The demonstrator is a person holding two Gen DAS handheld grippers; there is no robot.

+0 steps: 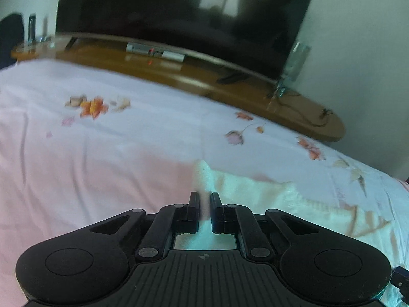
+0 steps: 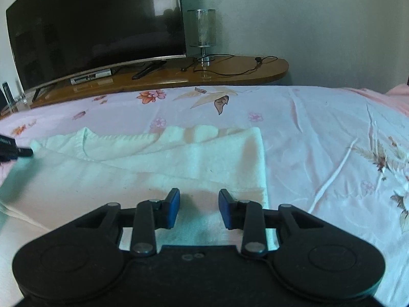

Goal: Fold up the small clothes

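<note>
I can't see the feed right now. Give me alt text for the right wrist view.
The right gripper hovers open over the near edge of a pale cloth spread on a pink floral bedsheet. The left gripper touches the cloth's far left corner. Behind stand a dark television and lamp.

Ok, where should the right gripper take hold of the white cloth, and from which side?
Probably the near right corner of the white cloth: its right edge is straight and lies flat on the bedsheet. Bring the right gripper, jaws open above that end, down from the near side. The left gripper is shut on the opposite end.
</note>
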